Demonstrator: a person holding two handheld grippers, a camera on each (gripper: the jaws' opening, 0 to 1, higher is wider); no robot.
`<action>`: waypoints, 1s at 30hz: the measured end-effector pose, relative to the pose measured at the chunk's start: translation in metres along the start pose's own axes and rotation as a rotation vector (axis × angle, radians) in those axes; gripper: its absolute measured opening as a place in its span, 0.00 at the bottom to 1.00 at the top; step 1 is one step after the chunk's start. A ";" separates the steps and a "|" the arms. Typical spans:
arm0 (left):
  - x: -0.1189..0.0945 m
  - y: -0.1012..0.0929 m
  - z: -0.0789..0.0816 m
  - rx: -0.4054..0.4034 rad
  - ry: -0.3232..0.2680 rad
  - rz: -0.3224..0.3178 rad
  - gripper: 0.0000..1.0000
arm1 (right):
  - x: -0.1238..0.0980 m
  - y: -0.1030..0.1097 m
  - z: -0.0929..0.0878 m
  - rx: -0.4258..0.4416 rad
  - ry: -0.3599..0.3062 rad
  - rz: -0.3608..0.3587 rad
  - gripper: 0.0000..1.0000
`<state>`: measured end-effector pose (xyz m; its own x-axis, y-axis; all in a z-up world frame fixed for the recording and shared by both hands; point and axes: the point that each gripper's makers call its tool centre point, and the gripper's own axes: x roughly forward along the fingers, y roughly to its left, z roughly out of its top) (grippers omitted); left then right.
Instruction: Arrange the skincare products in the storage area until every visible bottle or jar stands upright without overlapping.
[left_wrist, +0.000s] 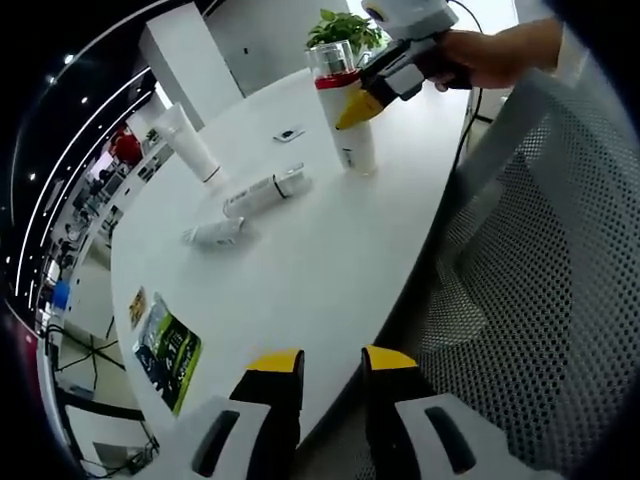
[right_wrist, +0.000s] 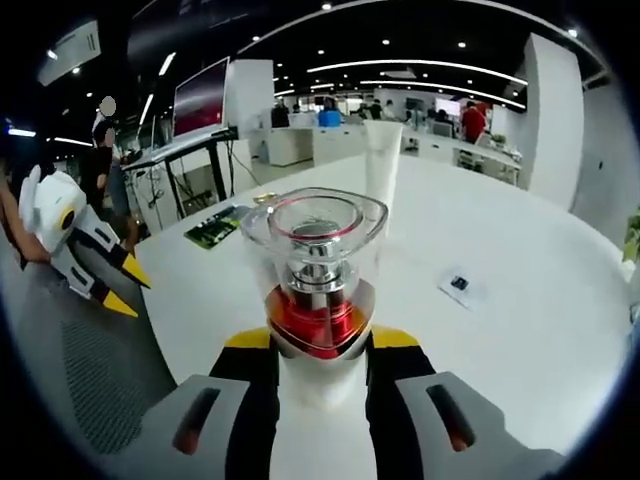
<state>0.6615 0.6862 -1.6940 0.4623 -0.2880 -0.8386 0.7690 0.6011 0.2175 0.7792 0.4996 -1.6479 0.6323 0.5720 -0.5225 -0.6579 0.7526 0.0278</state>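
Note:
A white pump bottle (left_wrist: 345, 120) with a red collar and clear cap stands upright on the white table (left_wrist: 300, 270). My right gripper (left_wrist: 362, 105) is shut on its upper body, and the bottle (right_wrist: 318, 290) rises between that gripper's (right_wrist: 318, 345) jaws. A tall white tube (left_wrist: 190, 145) (right_wrist: 382, 160) stands on its cap farther back. Two smaller white tubes (left_wrist: 265, 192) (left_wrist: 213, 233) lie flat on the table. My left gripper (left_wrist: 332, 375) (right_wrist: 112, 285) is open, holds nothing, and hovers at the table's near edge.
A grey mesh chair (left_wrist: 540, 280) (right_wrist: 90, 380) sits against the table edge. A green leaflet (left_wrist: 165, 350) (right_wrist: 213, 228) lies near the rim, and a small dark card (left_wrist: 290, 133) (right_wrist: 462, 285) lies mid-table. A potted plant (left_wrist: 345, 28) stands behind the bottle.

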 end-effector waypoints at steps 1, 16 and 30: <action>0.000 0.000 0.000 0.000 0.001 0.001 0.24 | 0.000 0.000 0.000 0.000 -0.001 0.004 0.29; -0.001 0.002 0.000 0.000 0.005 0.011 0.24 | -0.002 0.001 0.001 0.012 -0.035 0.001 0.30; -0.002 0.005 0.000 -0.009 0.002 0.024 0.24 | -0.004 0.004 0.000 0.001 -0.056 0.010 0.30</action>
<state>0.6644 0.6899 -1.6918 0.4794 -0.2721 -0.8344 0.7539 0.6144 0.2328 0.7746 0.5002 -1.6454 0.6475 0.5968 -0.4739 -0.6638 0.7471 0.0339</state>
